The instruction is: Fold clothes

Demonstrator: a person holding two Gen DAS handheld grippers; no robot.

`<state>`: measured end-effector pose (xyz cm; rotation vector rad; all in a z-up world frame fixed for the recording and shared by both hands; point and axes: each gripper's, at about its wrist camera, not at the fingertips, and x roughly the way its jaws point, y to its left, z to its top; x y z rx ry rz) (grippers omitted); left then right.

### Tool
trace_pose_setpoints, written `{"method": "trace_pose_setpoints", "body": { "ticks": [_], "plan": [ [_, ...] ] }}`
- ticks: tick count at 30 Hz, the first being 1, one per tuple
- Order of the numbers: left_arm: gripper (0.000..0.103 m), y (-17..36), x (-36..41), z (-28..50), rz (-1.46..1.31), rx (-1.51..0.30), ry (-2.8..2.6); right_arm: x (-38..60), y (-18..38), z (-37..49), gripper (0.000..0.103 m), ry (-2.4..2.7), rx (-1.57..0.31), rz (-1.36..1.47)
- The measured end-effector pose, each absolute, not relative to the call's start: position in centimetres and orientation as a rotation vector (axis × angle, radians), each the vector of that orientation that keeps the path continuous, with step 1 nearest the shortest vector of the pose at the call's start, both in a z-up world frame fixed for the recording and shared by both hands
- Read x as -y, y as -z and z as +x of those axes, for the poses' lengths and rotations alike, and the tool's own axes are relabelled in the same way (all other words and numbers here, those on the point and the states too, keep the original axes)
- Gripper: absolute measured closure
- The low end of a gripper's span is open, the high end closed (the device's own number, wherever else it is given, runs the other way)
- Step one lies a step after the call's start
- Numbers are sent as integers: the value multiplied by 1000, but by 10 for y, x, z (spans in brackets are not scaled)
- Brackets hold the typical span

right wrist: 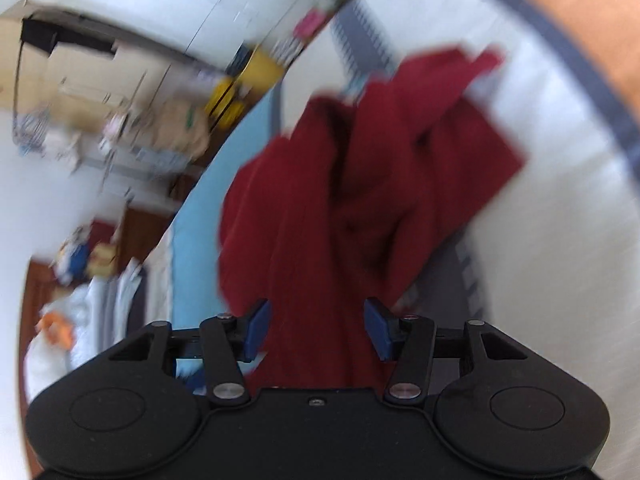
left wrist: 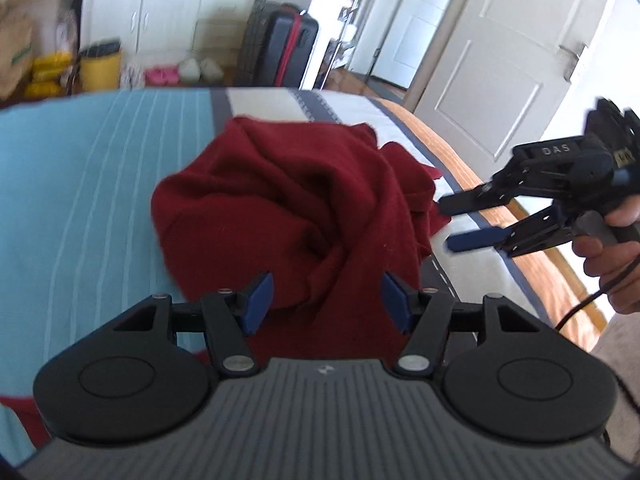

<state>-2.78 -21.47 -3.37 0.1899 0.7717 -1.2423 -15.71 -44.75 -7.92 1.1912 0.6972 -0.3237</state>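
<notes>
A dark red garment (left wrist: pixel 296 208) lies crumpled in a heap on the bed, over the blue striped and white parts of the cover. My left gripper (left wrist: pixel 326 300) is open just above the near edge of the heap, blue pads wide apart, nothing held. My right gripper (left wrist: pixel 448 224) comes in from the right, held by a hand (left wrist: pixel 612 252), open with its fingertips at the garment's right edge. In the blurred, tilted right wrist view the same red garment (right wrist: pixel 360 184) fills the middle and my right gripper (right wrist: pixel 318 330) stands open over it.
The bed cover (left wrist: pixel 80 200) has a blue striped area at left, white and grey bands and an orange border (left wrist: pixel 452 148) at right. Beyond the bed stand a dark suitcase (left wrist: pixel 280 50), a yellow bin (left wrist: pixel 100 68), shoes, white cupboards and a white door (left wrist: pixel 512 60).
</notes>
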Motion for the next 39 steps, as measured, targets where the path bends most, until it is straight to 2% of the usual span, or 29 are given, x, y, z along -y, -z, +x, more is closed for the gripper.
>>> {"method": "trace_pose_setpoints", "body": {
  "ticks": [4, 10, 11, 13, 19, 22, 28, 29, 30, 31, 34, 36, 39],
  "plan": [
    [38, 38, 218, -29, 196, -763, 1248, 436, 77, -142, 43, 311, -731, 1098],
    [38, 51, 228, -27, 250, -766, 1235, 450, 89, -131, 43, 254, -644, 1111],
    [38, 54, 230, -27, 261, -761, 1235, 451, 92, -126, 47, 258, -640, 1073],
    [38, 57, 234, -29, 278, -740, 1246, 451, 95, -116, 88, 275, -651, 964],
    [38, 57, 235, -30, 249, -738, 1296, 436, 72, -115, 91, 162, -561, 820],
    [32, 56, 233, -28, 232, -753, 1308, 426, 54, -119, 91, 43, -484, 818],
    [28, 55, 228, -25, 198, -783, 1332, 401, 40, -122, 91, -99, -486, 767],
    [32, 55, 228, -24, 193, -788, 1336, 400, 40, -122, 91, -117, -489, 773],
    [70, 54, 227, -23, 187, -793, 1339, 400, 40, -123, 91, -123, -497, 773],
    [91, 54, 226, -23, 181, -798, 1343, 401, 40, -123, 91, -107, -515, 767],
    [91, 47, 218, -23, 218, -731, 1280, 411, 40, -124, 89, 3, -595, 764],
    [91, 40, 209, -13, 192, -712, 1224, 422, 41, -133, 82, 89, -602, 779],
    [91, 31, 195, 4, 145, -688, 1141, 435, 38, -152, 78, 260, -626, 733]
  ]
}}
